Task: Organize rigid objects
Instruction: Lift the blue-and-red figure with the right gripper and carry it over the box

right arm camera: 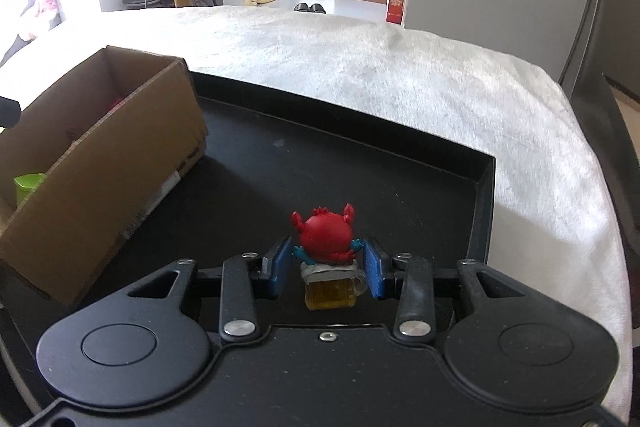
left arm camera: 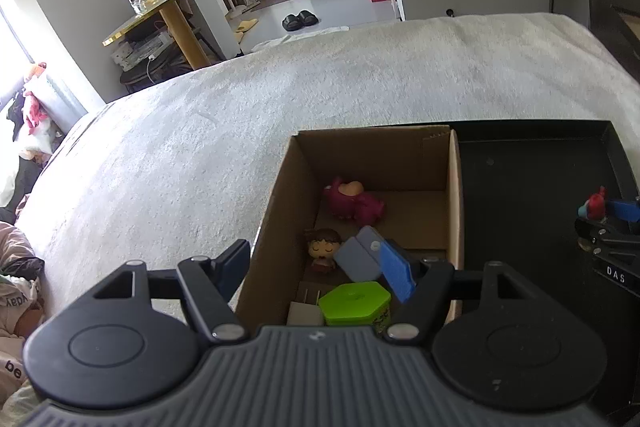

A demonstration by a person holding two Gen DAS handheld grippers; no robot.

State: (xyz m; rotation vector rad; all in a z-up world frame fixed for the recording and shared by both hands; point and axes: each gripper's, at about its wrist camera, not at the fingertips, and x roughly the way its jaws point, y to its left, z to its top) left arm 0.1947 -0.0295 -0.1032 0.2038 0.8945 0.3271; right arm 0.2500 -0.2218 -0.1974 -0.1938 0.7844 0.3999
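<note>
Crab figurine [right arm camera: 326,239] upright in right tongs [right arm camera: 328,267], back to cam.

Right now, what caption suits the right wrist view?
Right gripper grips a red crab figurine above the black tray.

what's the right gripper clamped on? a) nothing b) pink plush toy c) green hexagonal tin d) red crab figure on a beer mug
d: in the right wrist view the right gripper has its blue pads on either side of the red crab figure over the black tray.

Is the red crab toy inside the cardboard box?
No, the red crab toy sits between the right gripper's fingers over the black tray.
</note>
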